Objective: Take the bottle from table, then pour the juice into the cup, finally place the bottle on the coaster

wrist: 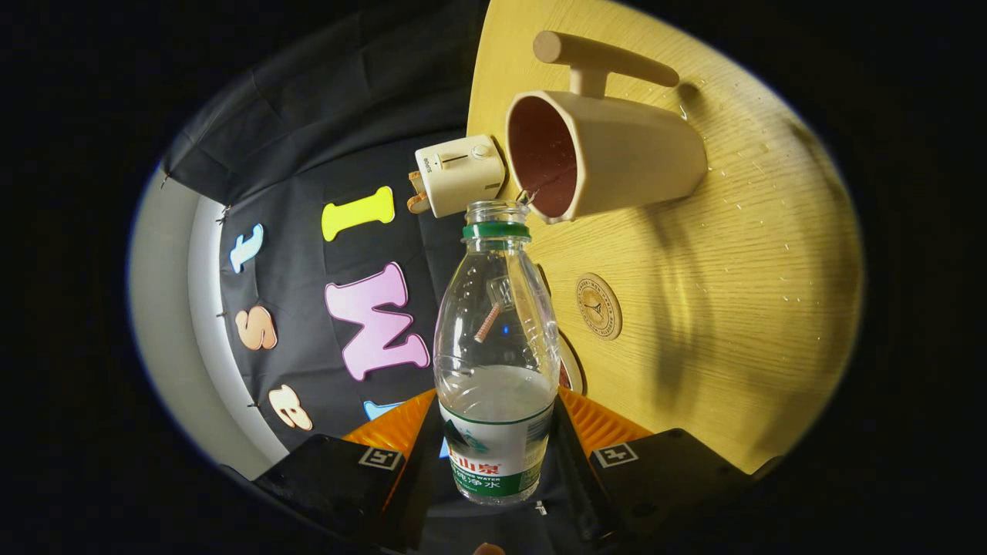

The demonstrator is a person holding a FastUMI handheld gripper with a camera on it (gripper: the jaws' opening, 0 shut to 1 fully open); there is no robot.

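Gripper fingers clamp my bottle low in the frame, its base cut off. Its open mouth meets the cup rim upper centre, seemingly touching.

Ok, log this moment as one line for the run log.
phase: pouring | gripper: shut on bottle | bottle mouth: at cup rim, uncapped | coaster: bare, beside bottle | toaster: beyond bottle

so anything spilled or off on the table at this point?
Yes. Small droplets are scattered on the light wooden table beside and beyond the beige handled cup, so some liquid seems to have missed. The gripper holds the uncapped clear plastic bottle tilted, mouth at the cup's rim. The round wooden coaster looks dry.
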